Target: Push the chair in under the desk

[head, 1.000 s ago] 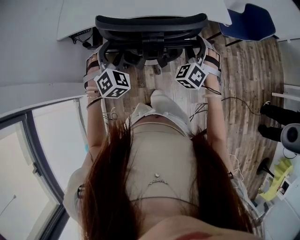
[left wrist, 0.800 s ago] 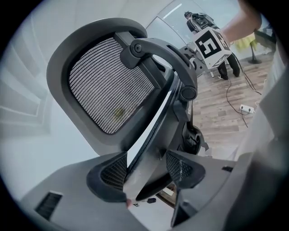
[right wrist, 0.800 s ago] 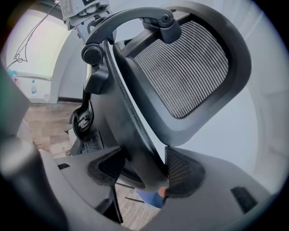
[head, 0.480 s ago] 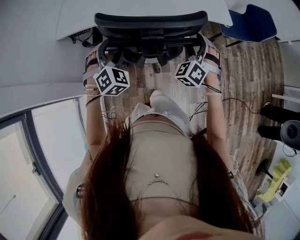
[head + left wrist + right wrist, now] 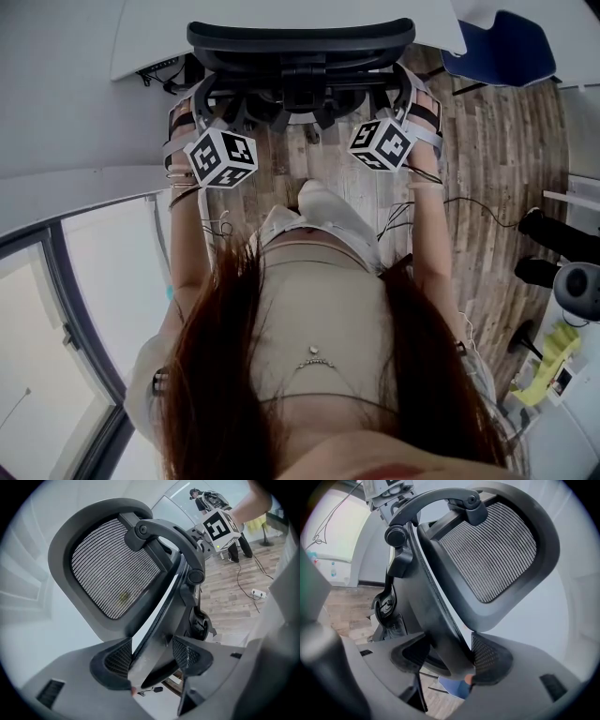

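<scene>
At the top of the head view, against the near edge of the white desk (image 5: 187,33): the chair (image 5: 300,42), black, mesh back turned to the person, seat out of sight past the back. On the left side rail of that back, left gripper (image 5: 152,656), jaws set wide yet closed on the rail, rail filling the gap between the pads. On the right side rail, right gripper (image 5: 447,656), likewise clamped, rail pressed against its right pad. Forearms (image 5: 190,234) stretched forward, one to each side of the backrest. Wood floor (image 5: 497,187) beneath.
</scene>
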